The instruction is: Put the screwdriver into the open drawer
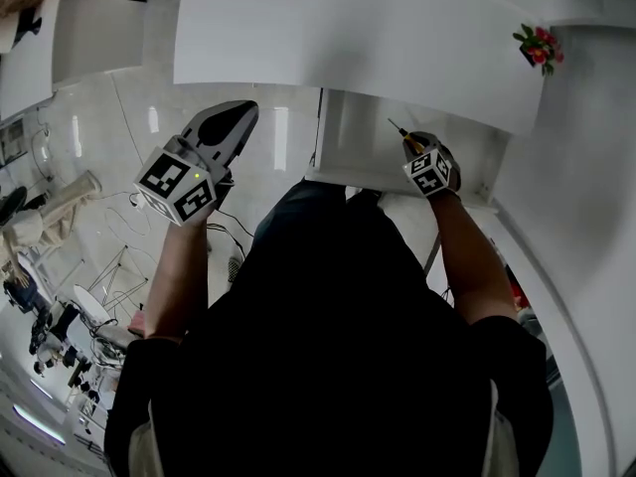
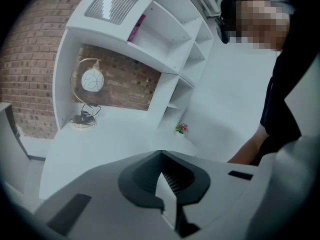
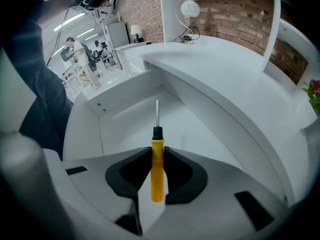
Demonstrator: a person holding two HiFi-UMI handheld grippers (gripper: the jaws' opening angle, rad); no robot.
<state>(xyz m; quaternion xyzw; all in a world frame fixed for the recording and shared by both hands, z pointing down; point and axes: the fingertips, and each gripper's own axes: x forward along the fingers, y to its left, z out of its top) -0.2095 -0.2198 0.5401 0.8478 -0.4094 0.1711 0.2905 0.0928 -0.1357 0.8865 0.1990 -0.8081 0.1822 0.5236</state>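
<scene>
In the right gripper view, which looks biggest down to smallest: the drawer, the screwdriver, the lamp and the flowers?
1. drawer
2. screwdriver, though it sits closest to the camera
3. lamp
4. flowers, partly cut off at the picture's edge

Yellow-handled screwdriver [image 3: 157, 169] with black collar and steel shaft, white drawer [image 3: 192, 129] and desk [image 3: 225, 69], pale grey left gripper [image 2: 161, 153] and right gripper [image 3: 158, 145] with black pads [image 3: 122, 176] and black-and-white square-marker cubes [image 1: 179, 187], red-brown brick wall [image 3: 235, 9], pink flowers [image 1: 540, 46] with green leaves, white-globe lamp [image 2: 92, 80] on a gold arc, black top [image 1: 338, 346].
</scene>
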